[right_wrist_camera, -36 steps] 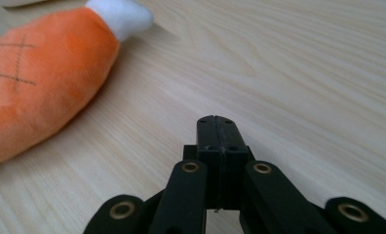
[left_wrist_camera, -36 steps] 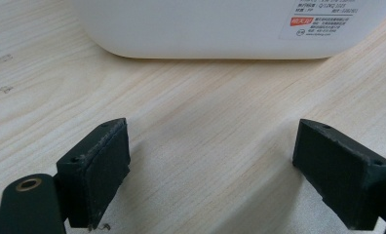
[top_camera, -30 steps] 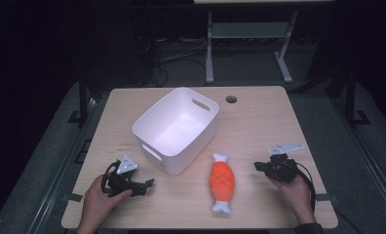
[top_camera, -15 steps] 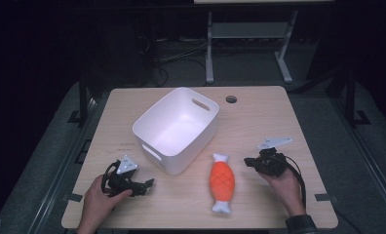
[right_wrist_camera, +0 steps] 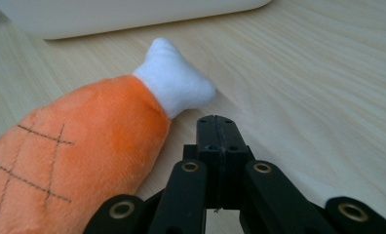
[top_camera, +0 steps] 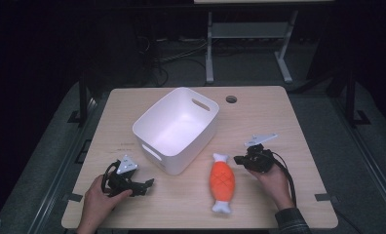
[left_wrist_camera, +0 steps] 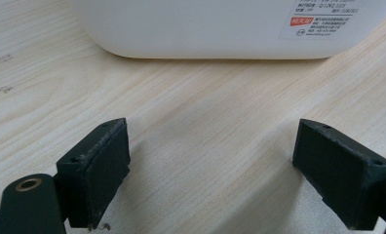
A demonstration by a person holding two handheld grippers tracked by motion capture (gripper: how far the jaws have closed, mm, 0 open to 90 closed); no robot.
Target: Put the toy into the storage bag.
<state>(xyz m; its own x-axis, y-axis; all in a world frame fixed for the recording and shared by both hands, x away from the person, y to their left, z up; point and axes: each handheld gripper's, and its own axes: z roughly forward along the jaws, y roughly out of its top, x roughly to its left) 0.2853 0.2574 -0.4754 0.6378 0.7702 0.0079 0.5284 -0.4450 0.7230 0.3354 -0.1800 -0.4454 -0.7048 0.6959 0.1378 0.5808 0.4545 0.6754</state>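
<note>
Beside the white bin (top_camera: 176, 129) lies an orange plush drumstick (top_camera: 222, 182), white-tipped.

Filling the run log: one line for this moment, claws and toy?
left claw: open, empty, on table near white bin | right claw: shut, empty, beside orange plush toy | toy: flat on table, outside bin

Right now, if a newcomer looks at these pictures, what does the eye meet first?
First the orange plush toy, lying flat near the table's front edge, a white knob at each end. Behind it stands the empty white tub, set at an angle. The right gripper sits by the toy's far knob with jaws shut, while the left gripper rests at front left with jaws open.
</note>
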